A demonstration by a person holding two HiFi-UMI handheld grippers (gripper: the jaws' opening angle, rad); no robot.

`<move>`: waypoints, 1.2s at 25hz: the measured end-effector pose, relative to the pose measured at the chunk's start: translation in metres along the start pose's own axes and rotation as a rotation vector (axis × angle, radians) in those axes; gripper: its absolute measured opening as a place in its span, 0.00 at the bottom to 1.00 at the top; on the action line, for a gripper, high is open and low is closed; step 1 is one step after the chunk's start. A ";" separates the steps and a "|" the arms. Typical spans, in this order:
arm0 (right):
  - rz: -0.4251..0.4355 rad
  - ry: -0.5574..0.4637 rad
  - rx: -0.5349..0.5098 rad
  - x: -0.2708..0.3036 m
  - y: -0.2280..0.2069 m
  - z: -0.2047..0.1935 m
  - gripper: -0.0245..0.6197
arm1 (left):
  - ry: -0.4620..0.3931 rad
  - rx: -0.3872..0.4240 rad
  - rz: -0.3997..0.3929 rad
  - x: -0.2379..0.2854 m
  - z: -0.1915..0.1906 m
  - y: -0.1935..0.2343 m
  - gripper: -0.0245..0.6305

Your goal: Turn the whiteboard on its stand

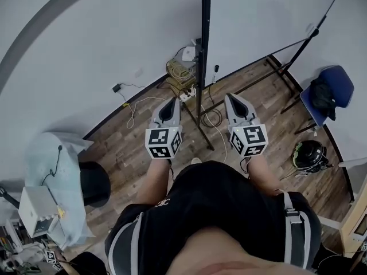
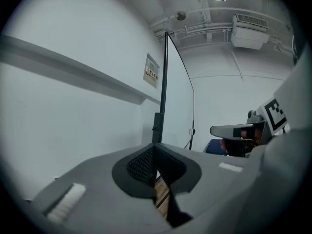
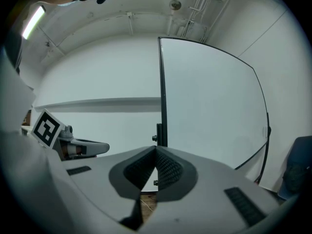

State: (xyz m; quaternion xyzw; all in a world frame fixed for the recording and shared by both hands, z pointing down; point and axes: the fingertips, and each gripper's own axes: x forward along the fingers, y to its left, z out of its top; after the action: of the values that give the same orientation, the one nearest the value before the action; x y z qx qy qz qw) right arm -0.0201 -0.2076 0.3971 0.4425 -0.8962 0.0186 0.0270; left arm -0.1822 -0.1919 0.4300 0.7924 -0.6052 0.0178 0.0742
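The whiteboard (image 1: 258, 16) stands edge-on ahead of me, its black side frame (image 1: 205, 39) rising between my two grippers and its stand foot (image 1: 206, 137) on the wood floor. My left gripper (image 1: 174, 100) is left of that frame and my right gripper (image 1: 228, 95) right of it. Both are shut on nothing and apart from the board. In the left gripper view, the shut gripper (image 2: 155, 147) points at the frame post (image 2: 163, 82). In the right gripper view, the board's white face (image 3: 209, 106) spreads to the right of the post (image 3: 162, 91), beyond the closed gripper (image 3: 156, 148).
Cables and a power strip (image 1: 183, 73) lie by the wall behind the stand. A blue chair (image 1: 330, 90) with a dark bag and a helmet (image 1: 309, 153) sit at the right. A sheet-covered table (image 1: 54, 176) and a black bin (image 1: 94, 182) stand at the left.
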 end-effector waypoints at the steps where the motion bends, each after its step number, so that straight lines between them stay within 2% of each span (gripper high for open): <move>1: -0.004 0.005 -0.002 0.007 0.002 -0.001 0.04 | 0.000 -0.009 -0.011 0.003 -0.001 0.006 0.05; 4: -0.015 0.031 -0.005 0.022 0.007 -0.009 0.04 | -0.004 -0.029 -0.032 0.011 -0.007 0.020 0.05; 9: 0.004 0.076 -0.025 0.037 0.013 -0.020 0.04 | -0.001 -0.085 -0.021 0.016 -0.018 0.036 0.05; 18: 0.042 0.037 -0.004 0.064 0.008 -0.012 0.04 | 0.014 -0.056 0.025 0.026 -0.015 0.055 0.05; 25: 0.026 0.012 0.031 0.059 -0.024 -0.011 0.04 | 0.028 0.002 0.002 0.058 -0.010 0.030 0.05; 30: -0.001 0.012 0.022 0.049 -0.043 -0.014 0.04 | 0.025 0.012 -0.018 0.076 -0.006 0.022 0.05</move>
State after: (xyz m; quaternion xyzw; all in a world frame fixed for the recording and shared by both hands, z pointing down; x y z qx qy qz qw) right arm -0.0154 -0.2720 0.4147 0.4432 -0.8955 0.0311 0.0274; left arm -0.1830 -0.2695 0.4469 0.7978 -0.5971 0.0308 0.0773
